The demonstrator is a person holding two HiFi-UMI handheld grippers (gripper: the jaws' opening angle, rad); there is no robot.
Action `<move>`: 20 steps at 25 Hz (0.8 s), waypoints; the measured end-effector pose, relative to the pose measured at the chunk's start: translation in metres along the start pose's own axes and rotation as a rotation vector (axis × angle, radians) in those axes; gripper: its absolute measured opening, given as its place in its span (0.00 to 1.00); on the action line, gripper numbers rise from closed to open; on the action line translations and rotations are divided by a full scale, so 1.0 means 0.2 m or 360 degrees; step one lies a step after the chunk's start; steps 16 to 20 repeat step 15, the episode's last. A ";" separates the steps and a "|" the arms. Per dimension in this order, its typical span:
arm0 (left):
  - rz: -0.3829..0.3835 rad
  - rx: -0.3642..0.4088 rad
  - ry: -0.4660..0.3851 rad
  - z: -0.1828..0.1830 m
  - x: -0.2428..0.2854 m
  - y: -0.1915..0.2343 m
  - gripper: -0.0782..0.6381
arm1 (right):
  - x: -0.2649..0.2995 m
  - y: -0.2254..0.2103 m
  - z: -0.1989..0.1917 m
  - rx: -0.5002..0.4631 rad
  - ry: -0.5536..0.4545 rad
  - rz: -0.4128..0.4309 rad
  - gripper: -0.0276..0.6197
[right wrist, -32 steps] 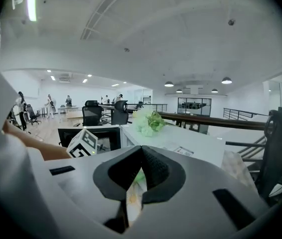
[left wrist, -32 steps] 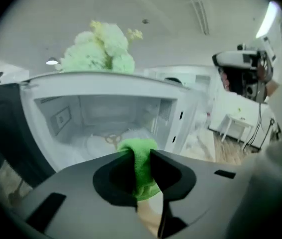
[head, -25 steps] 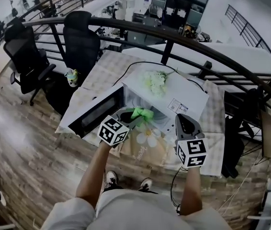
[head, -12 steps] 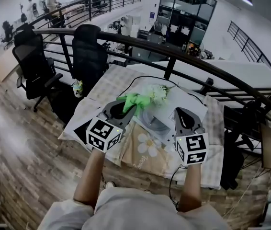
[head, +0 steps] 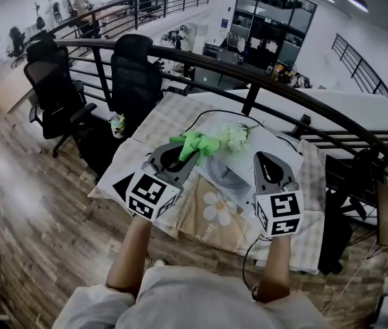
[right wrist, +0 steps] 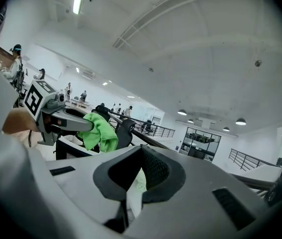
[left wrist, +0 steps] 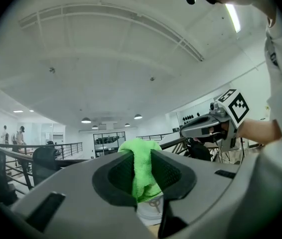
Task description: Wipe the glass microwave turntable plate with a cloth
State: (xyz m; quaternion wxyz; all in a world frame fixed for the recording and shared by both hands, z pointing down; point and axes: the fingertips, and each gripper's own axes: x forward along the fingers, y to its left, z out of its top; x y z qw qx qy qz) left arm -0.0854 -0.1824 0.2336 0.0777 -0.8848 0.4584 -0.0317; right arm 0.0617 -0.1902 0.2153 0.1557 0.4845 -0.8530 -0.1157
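My left gripper is shut on a bright green cloth, which bunches up between its pads and hangs out past the tips. It is held up in the air over the white microwave. The right gripper is held level beside it, jaws a little apart with nothing between them. From the right gripper view, the left gripper and cloth show at the left. A grey rounded shape sits in the microwave's open front; I cannot tell whether it is the glass plate.
The microwave's dark door stands open to the left. A bunch of pale flowers lies on top. The table has a checked cover and a daisy-print cloth. Behind it run a black railing and office chairs.
The left gripper has lifted the cloth from the microwave's opening up to the level of its top. The right gripper has barely moved. The head view has shifted slightly.
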 end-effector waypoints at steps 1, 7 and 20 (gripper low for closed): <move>0.0006 -0.0004 0.0011 -0.01 0.00 0.00 0.25 | 0.01 0.00 0.00 0.0004 0.0005 0.0009 0.06; 0.0015 -0.0013 0.0032 -0.03 0.01 0.02 0.25 | 0.02 0.01 -0.02 -0.0001 0.0037 0.0018 0.06; 0.0006 -0.0005 0.0046 -0.06 0.02 0.02 0.25 | 0.04 0.02 -0.04 -0.0011 0.0049 0.0010 0.06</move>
